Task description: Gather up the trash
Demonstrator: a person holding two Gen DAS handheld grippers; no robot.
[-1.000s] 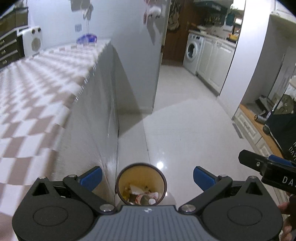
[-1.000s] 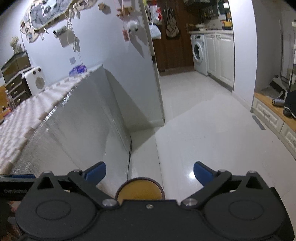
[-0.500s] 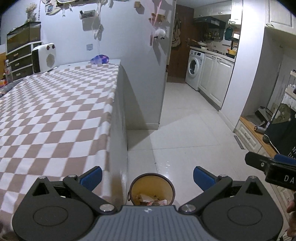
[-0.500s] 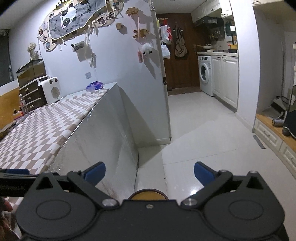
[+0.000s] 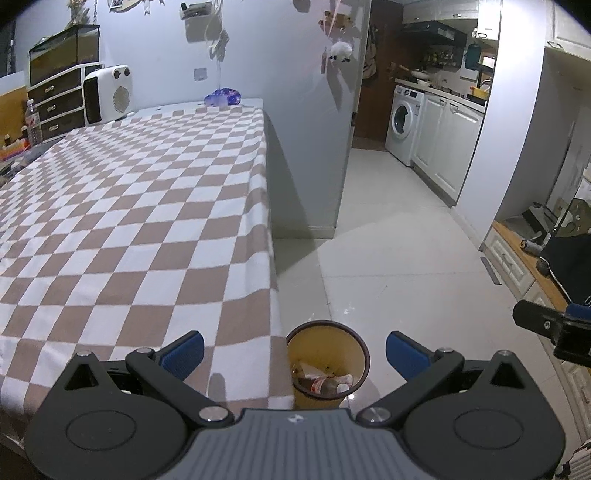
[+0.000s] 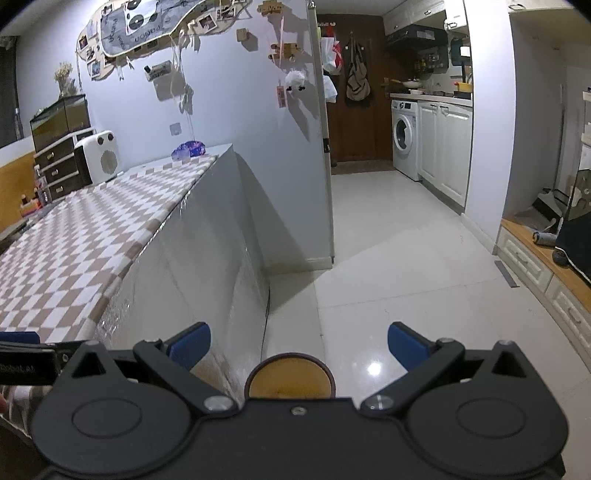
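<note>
Both grippers, left gripper (image 5: 294,350) and right gripper (image 6: 299,345), have fingers spread wide, holding nothing. Just below them sits the yellow trash bin (image 5: 327,363) with light, crinkly trash (image 5: 322,380) inside. Pinch any such piece gently by an edge.

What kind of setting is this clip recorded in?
Most likely a lived-in apartment: a washing machine beside white kitchen cabinets, a checkered tablecloth over a table, and photos and decorations on the wall.

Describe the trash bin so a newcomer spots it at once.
Find the long table under the brown-and-white checked cloth. On the white tile floor at its near corner stands the bin: a small round yellow bucket with a dark rim, wrappers inside, the only container on the floor.
</note>
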